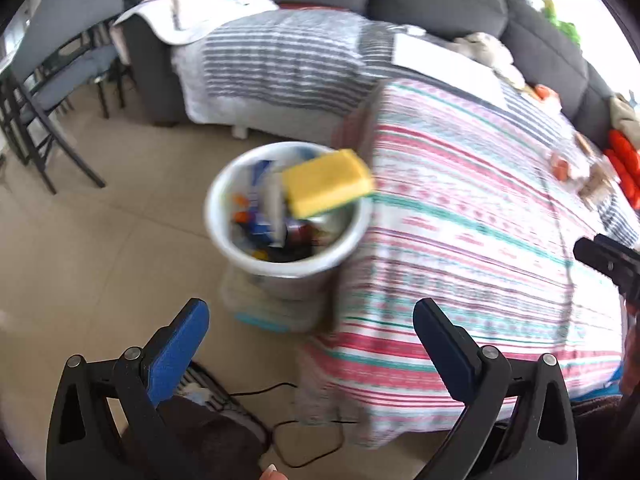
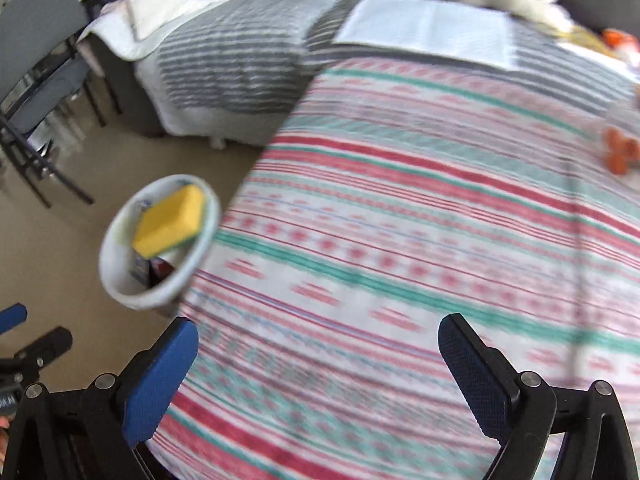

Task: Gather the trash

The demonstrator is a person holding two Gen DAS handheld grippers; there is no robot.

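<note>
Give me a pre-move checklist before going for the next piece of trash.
1. Left gripper open and holding nothing: ok.
2. Right gripper open and holding nothing: ok.
3. Sponge settled inside the bin: cannot tell; it shows over the rim, blurred.
4. Bin upright beside the table: ok.
5. Next trash visible: ok; orange items lie on the tablecloth.
6. Sharp view: not ok, both blurred.
</note>
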